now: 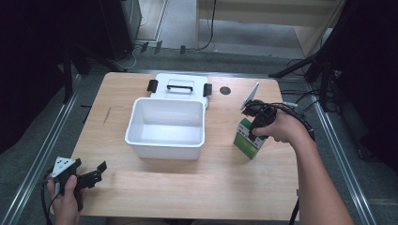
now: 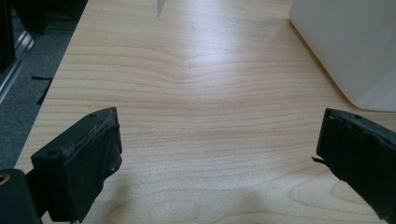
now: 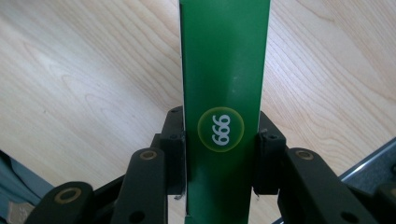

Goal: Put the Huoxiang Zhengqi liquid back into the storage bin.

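Squarely between right gripper (image 3: pixel 221 154) fingers (image 3: pixel 173 154), green box (image 3: pixel 224 60), clamped both sides

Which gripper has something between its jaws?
The right gripper: its jaws clamp the green box on both sides. The left gripper stands open over bare table, near the white bin.

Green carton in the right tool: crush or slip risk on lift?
The green carton looks like thin card, so hard squeezing may dent it. The right tool clamps its flat sides squarely; slipping seems unlikely. Probably light.
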The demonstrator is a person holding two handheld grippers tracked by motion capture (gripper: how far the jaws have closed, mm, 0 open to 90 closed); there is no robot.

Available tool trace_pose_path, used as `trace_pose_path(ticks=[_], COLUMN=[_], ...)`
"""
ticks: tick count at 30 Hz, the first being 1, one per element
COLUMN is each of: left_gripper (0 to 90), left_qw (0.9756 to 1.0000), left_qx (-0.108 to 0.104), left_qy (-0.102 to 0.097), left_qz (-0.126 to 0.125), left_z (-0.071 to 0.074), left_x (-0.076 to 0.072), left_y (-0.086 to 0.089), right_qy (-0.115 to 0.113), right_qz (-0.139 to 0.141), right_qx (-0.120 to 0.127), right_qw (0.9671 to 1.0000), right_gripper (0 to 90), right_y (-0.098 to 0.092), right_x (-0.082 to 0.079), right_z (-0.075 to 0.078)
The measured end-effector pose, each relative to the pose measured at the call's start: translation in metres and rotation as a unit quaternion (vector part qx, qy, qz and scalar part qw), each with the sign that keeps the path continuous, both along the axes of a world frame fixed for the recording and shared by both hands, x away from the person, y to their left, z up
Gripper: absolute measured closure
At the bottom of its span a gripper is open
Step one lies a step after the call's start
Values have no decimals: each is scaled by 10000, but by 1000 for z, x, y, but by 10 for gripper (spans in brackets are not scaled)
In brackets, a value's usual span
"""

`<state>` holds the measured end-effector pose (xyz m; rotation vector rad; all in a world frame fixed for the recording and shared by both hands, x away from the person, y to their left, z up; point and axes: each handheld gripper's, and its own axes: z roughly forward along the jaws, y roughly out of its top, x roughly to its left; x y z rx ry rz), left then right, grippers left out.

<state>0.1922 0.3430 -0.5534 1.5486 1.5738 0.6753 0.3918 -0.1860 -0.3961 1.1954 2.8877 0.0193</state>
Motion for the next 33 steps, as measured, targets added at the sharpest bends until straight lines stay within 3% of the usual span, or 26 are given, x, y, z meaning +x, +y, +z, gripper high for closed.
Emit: trace_pose_path(ticks=[4,7,10,19,33], left_gripper=[11,11,11,11,11], left_qw=[10000,10000,10000,10000,10000], left_qx=[-3,-3,-1,10,13], left_qy=[2,1,1,-10,-1], left_qz=[6,7,0,3,-10], left_z=[0,0,0,0,0], left_x=[0,0,0,0,0], left_y=[0,0,0,0,0], right_qy=[-138,-344,-405,-536,-537], right_qz=[269,762,923,1217,1622], right_qx=[24,-47,-79,-11,41], right_qw=[9995,9965,9949,9911,9853], right_gripper=[650,649,649,648,647], right_y=[0,0,1,7,23], right_x=[-3,-7,-9,-15,-20], right_z=[3,7,9,28,65])
